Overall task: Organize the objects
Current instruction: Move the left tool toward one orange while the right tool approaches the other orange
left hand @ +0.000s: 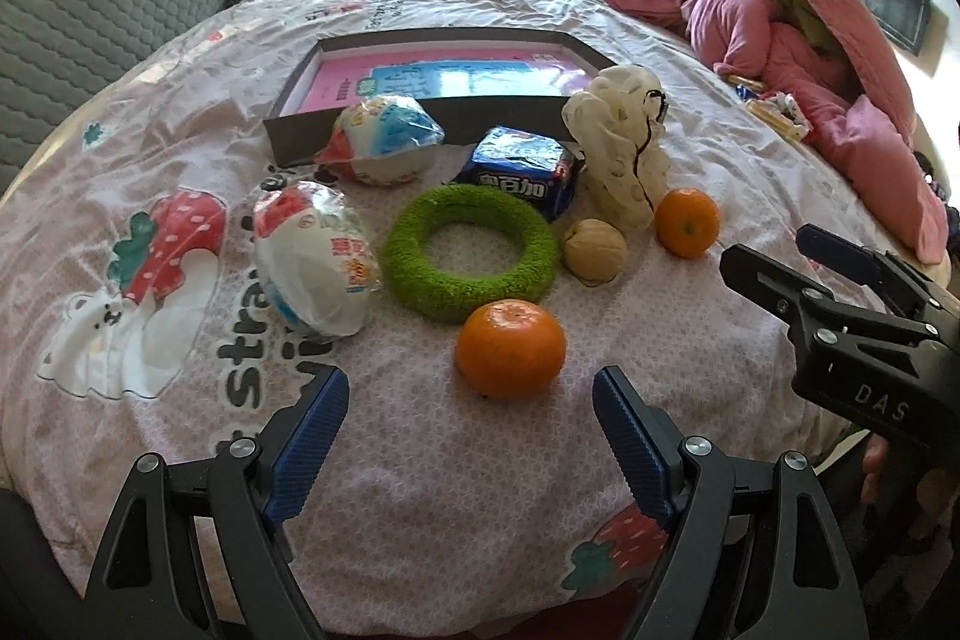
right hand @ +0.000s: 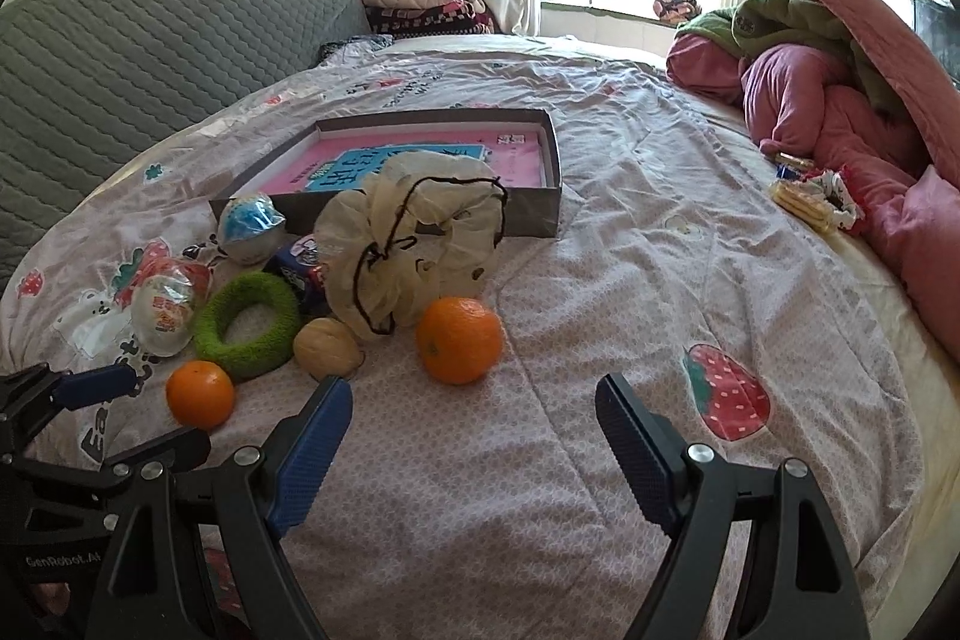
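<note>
**Q:** Which step was in hand?

**A:** Judging by the layout, the very start. Both claws were spread and empty above the bed (right hand: 600,196). The left claw (left hand: 471,415) hovered just before the near orange (left hand: 510,349); the right claw (right hand: 474,421) faced the far orange (right hand: 460,340).

**Q:** What would the next move call for?

**A:** Probably lowering a claw around an orange, pinching gently since it could roll on the soft quilt, then carrying it to the box.

**Q:** And the box?

**A:** A shallow grey box (right hand: 534,214) lay beyond the cluster, holding only a pink printed sheet (right hand: 516,157). Everything else sat outside it: two wrapped toy eggs (left hand: 312,256), a green ring (left hand: 471,253), a walnut (left hand: 594,250), a blue snack pack (left hand: 522,172) and a cream mesh pouf (left hand: 621,154) leaning near the box front.
</note>
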The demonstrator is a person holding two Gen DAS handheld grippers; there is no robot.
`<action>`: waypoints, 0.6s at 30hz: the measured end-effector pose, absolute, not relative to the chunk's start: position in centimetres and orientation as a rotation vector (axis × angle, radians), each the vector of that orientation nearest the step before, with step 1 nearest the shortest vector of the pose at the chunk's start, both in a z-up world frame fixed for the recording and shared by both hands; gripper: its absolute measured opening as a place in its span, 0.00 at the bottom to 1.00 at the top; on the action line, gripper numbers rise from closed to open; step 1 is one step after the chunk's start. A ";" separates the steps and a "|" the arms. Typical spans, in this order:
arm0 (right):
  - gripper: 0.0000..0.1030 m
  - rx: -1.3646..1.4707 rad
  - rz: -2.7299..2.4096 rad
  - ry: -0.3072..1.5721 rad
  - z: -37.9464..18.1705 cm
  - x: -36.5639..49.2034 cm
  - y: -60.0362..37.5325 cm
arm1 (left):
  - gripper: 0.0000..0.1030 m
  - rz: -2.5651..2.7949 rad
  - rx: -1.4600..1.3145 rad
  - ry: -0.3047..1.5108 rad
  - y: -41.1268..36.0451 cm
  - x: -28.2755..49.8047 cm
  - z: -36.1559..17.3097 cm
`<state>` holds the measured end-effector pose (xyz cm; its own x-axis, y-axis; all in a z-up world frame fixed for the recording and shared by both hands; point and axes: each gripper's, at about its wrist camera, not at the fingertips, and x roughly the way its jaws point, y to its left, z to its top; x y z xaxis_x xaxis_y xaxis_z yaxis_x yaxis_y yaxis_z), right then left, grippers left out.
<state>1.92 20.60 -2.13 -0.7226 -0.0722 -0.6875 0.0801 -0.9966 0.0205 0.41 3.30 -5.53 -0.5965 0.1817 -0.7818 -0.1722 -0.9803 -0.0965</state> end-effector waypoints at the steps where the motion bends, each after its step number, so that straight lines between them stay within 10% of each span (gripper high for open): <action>1: 0.80 1.140 -2.841 0.013 -2.2 1.8 20.7 | 0.82 2.641 -1.296 -0.025 3.2 0.3 -5.6; 18: 0.80 1.300 -2.804 -0.032 -4.2 -2.1 21.5 | 0.81 2.626 -1.309 -0.137 3.4 -1.2 -6.6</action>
<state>-2.12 21.46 -4.16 -0.6450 -0.0545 -0.7622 0.0372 -0.9985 0.0400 -1.24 3.35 -6.55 -0.5862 0.2227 -0.7790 -0.1406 -0.9748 -0.1729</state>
